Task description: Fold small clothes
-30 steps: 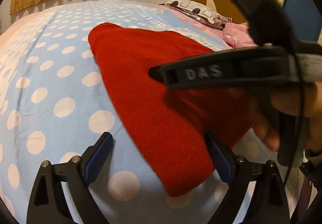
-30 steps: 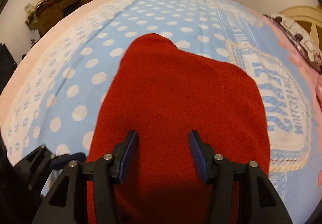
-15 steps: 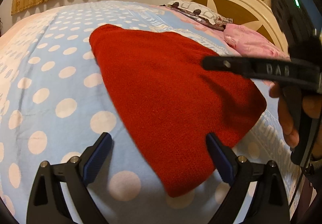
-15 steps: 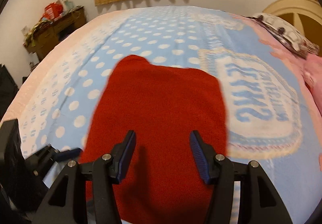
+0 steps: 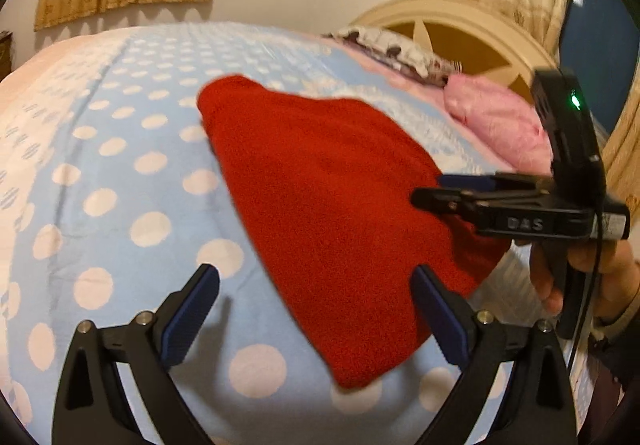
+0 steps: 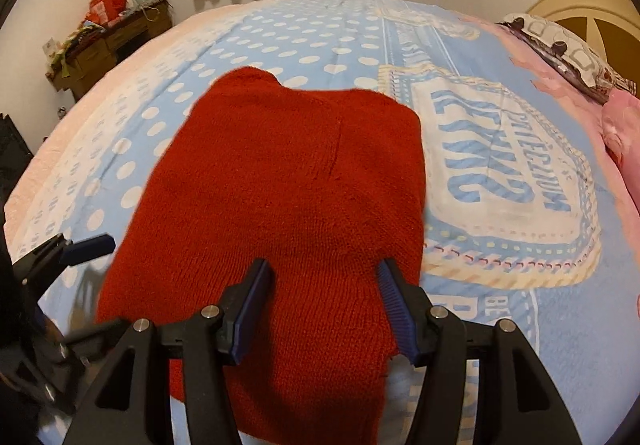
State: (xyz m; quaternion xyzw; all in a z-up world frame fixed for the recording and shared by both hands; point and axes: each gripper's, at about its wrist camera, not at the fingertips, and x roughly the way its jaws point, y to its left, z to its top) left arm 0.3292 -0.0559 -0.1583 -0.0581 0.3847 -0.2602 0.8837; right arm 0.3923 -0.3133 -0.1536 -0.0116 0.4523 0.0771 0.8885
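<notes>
Matt red knit garment (image 6: 280, 181), soft dotted cotton bedspread (image 6: 280, 33)

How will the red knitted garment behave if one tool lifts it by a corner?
The red knitted garment lies flat and limp on the bedspread, so it will likely droop. Its knit looks grippy, probably not slippery. It seems light and unbreakable.
</notes>
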